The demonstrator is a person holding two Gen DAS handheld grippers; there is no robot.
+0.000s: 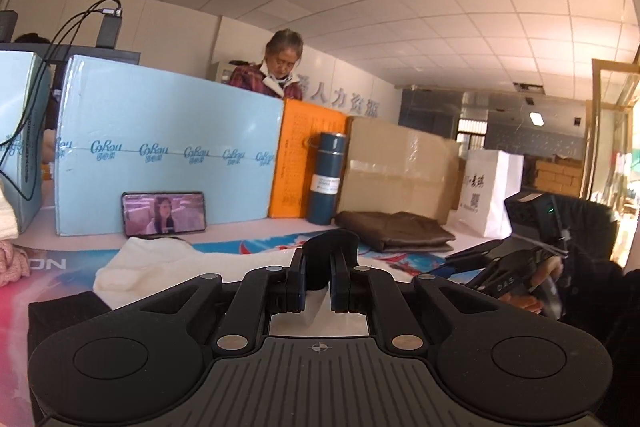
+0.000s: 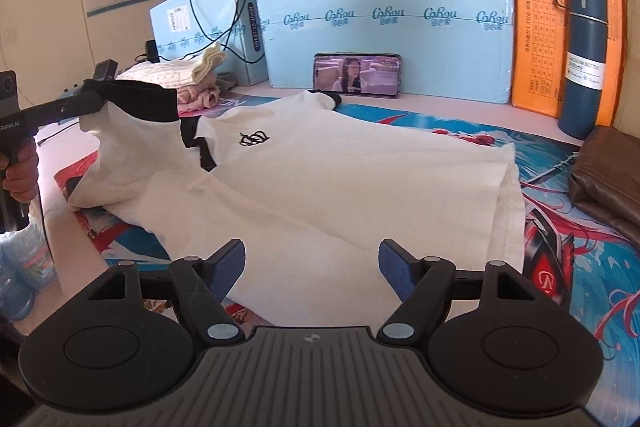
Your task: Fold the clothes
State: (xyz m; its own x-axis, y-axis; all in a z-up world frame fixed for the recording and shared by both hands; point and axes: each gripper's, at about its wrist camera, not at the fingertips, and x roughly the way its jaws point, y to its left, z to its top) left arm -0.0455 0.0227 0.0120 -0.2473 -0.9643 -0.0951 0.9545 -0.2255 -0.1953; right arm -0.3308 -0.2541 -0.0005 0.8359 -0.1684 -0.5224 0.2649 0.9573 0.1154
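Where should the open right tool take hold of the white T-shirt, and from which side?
Probably the hem corner of the white cotton T-shirt, approached from the right: that edge lies flat and bare on the mat, while the left tool lifts the black-trimmed sleeve.

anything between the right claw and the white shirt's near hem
Nothing visible. The right claw is open just above the shirt, with only bare cloth ahead. The left claw is shut on the black sleeve cuff, off to the side.
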